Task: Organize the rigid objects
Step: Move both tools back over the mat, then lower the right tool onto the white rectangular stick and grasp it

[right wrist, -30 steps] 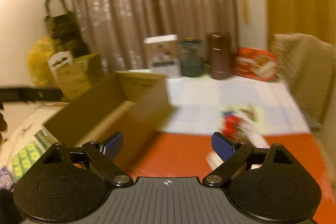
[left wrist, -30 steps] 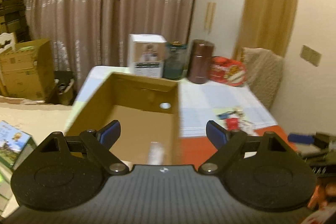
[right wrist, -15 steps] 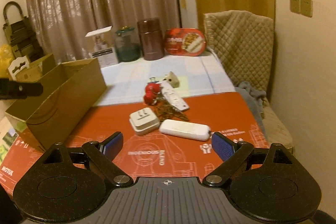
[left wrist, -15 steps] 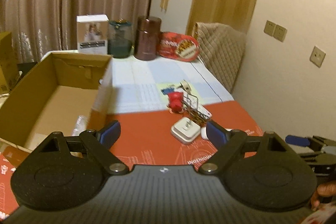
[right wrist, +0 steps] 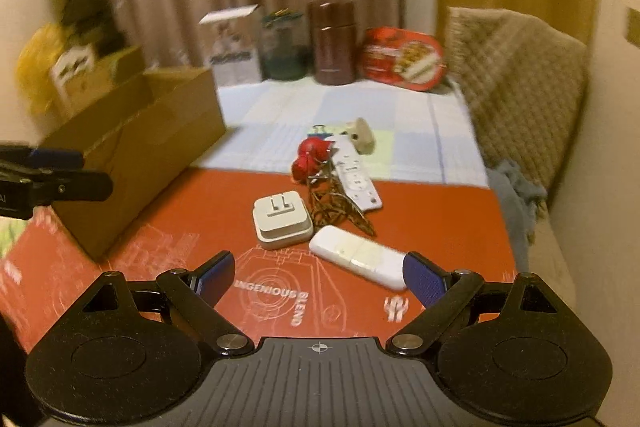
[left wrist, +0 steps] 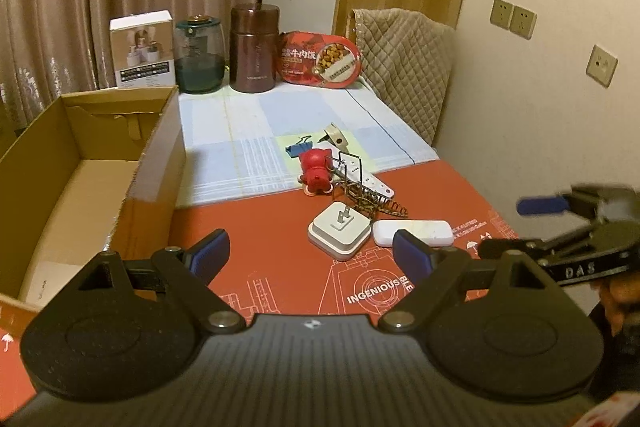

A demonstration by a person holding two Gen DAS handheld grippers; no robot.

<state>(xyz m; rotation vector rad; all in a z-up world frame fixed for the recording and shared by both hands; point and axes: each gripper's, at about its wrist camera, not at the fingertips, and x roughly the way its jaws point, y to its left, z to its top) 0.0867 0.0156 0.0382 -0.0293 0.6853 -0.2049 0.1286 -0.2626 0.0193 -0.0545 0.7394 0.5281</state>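
Note:
A heap of small objects lies on the red mat: a white plug adapter (left wrist: 339,230) (right wrist: 282,219), a white oblong case (left wrist: 413,231) (right wrist: 358,262), a red figurine (left wrist: 316,169) (right wrist: 310,157), a white remote (right wrist: 356,179), a brown hair clip (right wrist: 336,209), a blue binder clip (left wrist: 298,148) and a beige piece (right wrist: 360,135). An open cardboard box (left wrist: 80,163) (right wrist: 136,143) stands to their left. My left gripper (left wrist: 310,255) is open and empty, above the mat short of the heap. My right gripper (right wrist: 318,277) is open and empty, just short of the oblong case; it also shows in the left wrist view (left wrist: 560,223).
At the table's back stand a white carton (left wrist: 143,47), a green jar (left wrist: 199,55), a brown canister (left wrist: 254,47) and a red food tray (left wrist: 320,59). A quilted chair (left wrist: 404,67) stands at the right by the wall. More boxes and a yellow bag (right wrist: 36,67) are off the left.
Both grippers have swung right from the cardboard box to face the heap of objects, and the right one has come lower and closer to it. Both stay open.

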